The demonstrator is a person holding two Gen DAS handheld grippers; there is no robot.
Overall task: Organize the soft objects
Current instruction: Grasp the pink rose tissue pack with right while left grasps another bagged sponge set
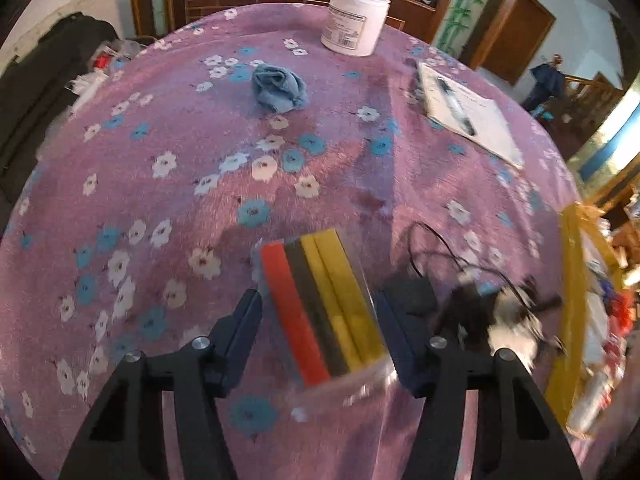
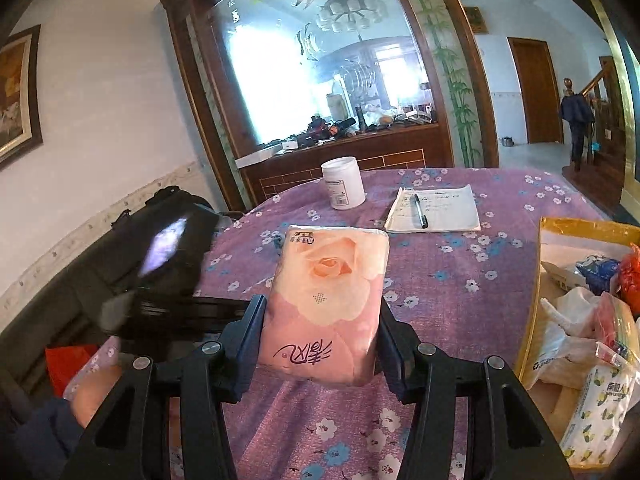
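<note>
The right tool (image 2: 320, 336) pinches a pink rose-printed tissue pack (image 2: 324, 304) by its sides, lifted above the purple flowered bench (image 2: 460, 280), nearer than the white jar (image 2: 343, 184); the left tool (image 1: 318, 320) straddles a clear packet of red, dark and yellow strips (image 1: 324, 308), its right pad touching the wrap, though whether it grips I cannot tell. A crumpled blue cloth (image 1: 279, 90) lies on the bench just this side of the white jar (image 1: 356, 20).

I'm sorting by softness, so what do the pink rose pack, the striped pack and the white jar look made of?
Pink rose pack: soft tissue in glossy plastic film, judging by its sheen and puffy corners. Striped pack: probably cloth or sponge strips in red, dark and yellow inside a clear sleeve that glints at its edges. White jar: matte, opaque rigid plastic with a paper label, likely not soft.
</note>
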